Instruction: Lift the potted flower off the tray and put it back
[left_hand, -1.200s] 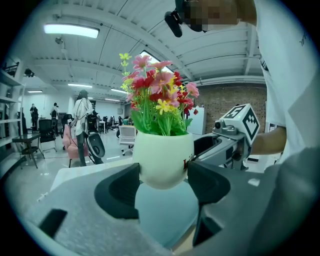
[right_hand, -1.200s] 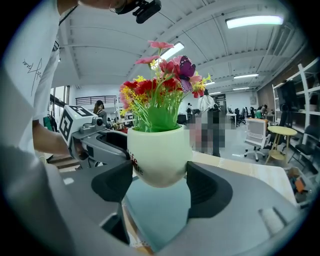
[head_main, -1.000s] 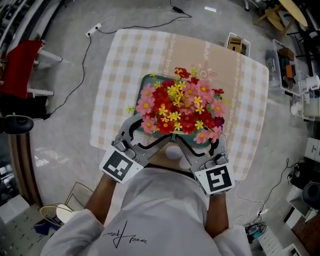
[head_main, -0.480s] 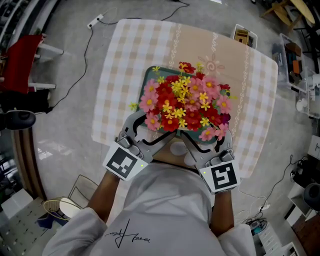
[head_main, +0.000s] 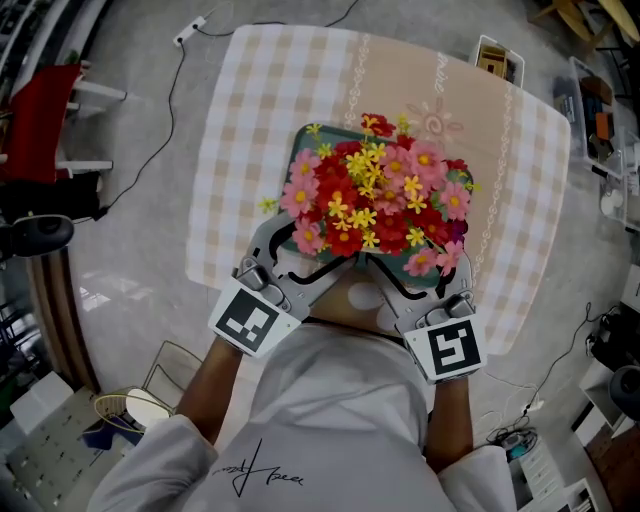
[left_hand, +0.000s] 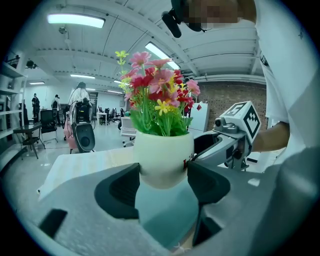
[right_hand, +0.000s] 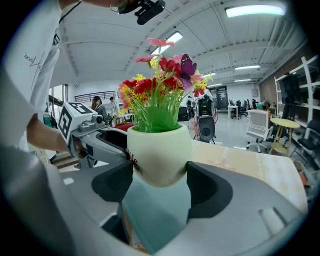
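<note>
Head view: left tool (head_main: 300, 255), right tool (head_main: 415, 275) both clamped on potted flower (head_main: 380, 195), which hides most of teal tray (head_main: 302, 152); small box (head_main: 498, 60) upper right on tabletop (head_main: 250, 100); cable (head_main: 179, 90) upper left

**Right gripper closed on the white pot**

My right gripper (right_hand: 160, 176) has its two dark pads (right_hand: 117, 187) against both sides of the potted flower (right_hand: 159, 152), low on the white pot. Red, yellow and pink blooms stand above green stems. Under the pot I see the teal tray (right_hand: 156, 217); whether they touch, I cannot tell. At left, the left gripper (right_hand: 107, 137) reaches to the pot too.
</note>
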